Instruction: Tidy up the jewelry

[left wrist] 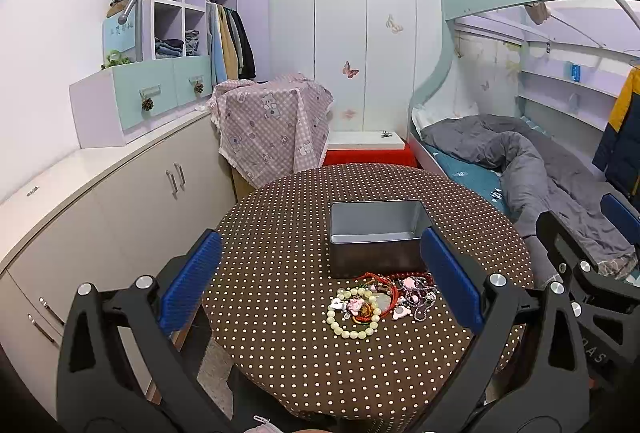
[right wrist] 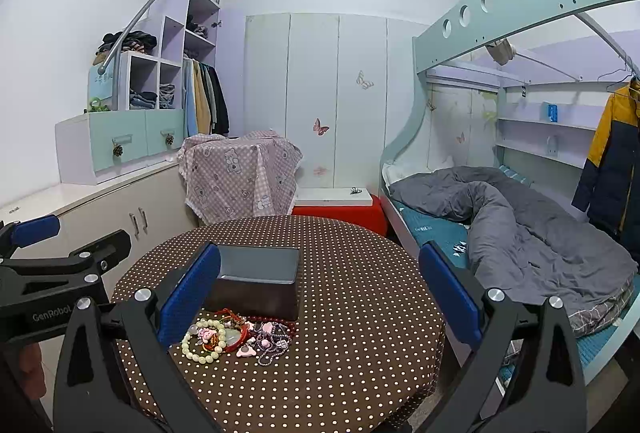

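Note:
A pile of jewelry (left wrist: 380, 299) lies on the round table with a brown polka-dot cloth (left wrist: 280, 305): a pale bead bracelet (left wrist: 352, 317), red cords, dark red beads and pink charms. An open grey metal tin (left wrist: 378, 235) stands just behind the pile. My left gripper (left wrist: 320, 277) is open and empty, above the table's near side, with the pile between its blue pads. In the right wrist view the pile (right wrist: 240, 339) and tin (right wrist: 256, 281) lie left of centre. My right gripper (right wrist: 320, 293) is open and empty, to the right of the pile.
White low cabinets (left wrist: 120, 193) run along the left wall. A box draped in pink checked cloth (left wrist: 272, 125) and a red stool (left wrist: 368, 155) stand behind the table. A bunk bed with a grey quilt (right wrist: 520, 225) is on the right.

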